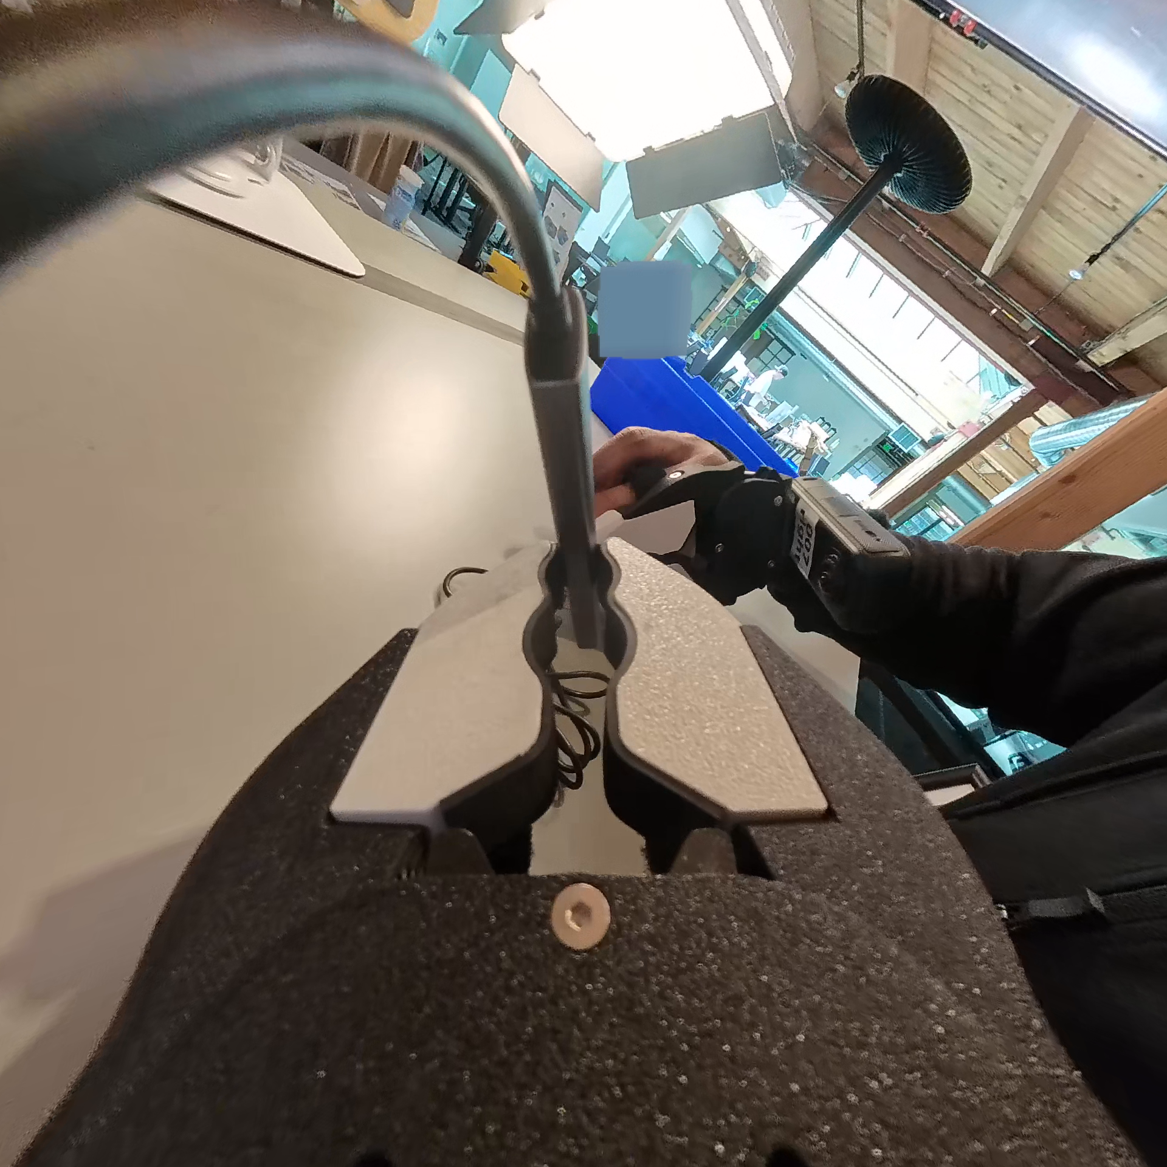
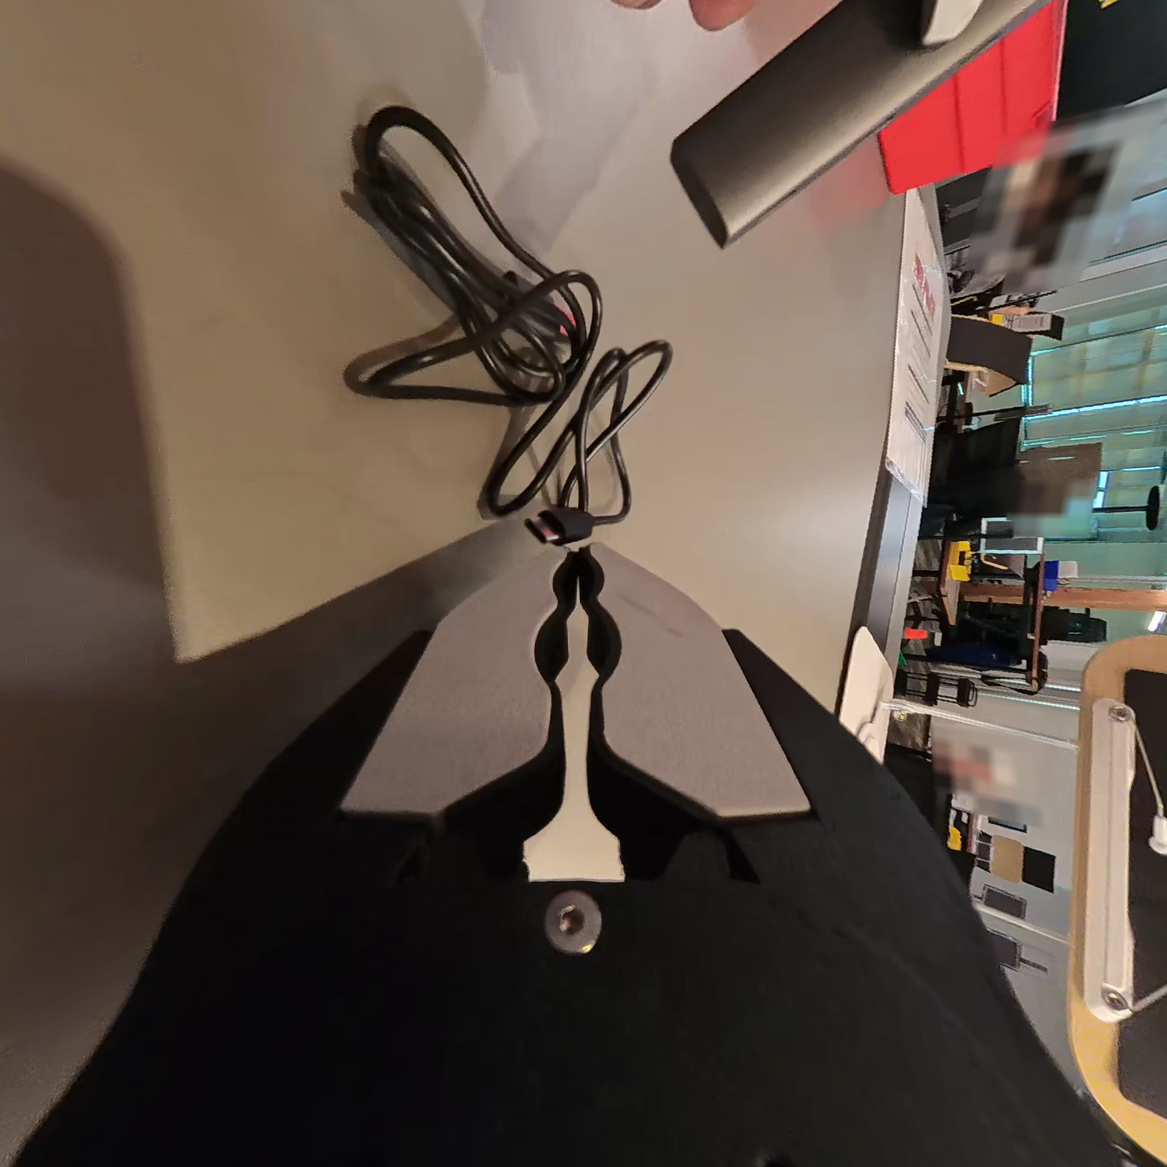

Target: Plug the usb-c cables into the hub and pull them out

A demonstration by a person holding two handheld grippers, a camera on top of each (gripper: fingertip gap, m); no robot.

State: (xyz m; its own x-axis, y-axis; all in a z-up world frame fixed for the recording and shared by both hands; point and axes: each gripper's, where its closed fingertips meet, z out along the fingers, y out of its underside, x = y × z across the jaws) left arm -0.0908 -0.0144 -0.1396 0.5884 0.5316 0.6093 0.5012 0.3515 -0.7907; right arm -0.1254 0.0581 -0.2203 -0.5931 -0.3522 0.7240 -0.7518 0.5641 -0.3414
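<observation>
In the left wrist view my left gripper (image 1: 578, 562) is shut on a flat grey hub (image 1: 565, 454), which stands up out of the jaws. The hub's thick black cable (image 1: 442, 107) arcs over to the left. The hub also shows in the right wrist view (image 2: 789, 145), held above the table at the top right. My right gripper (image 2: 578, 556) is shut, its pads meeting at the tips. A black usb-c plug (image 2: 559, 529) lies crosswise right at those tips, on a coiled black cable (image 2: 480, 303) resting on the table. The right gripper's body (image 1: 745, 524) and a hand show behind the hub.
The beige table (image 1: 252, 505) ends at an edge on the right (image 2: 884, 505). A white board (image 1: 252, 221) lies at the table's far side. A blue bin (image 1: 669, 404) stands behind the hub and a red box (image 2: 966, 113) beyond the table edge. My right fingertips sit around 12 cm from my left ones.
</observation>
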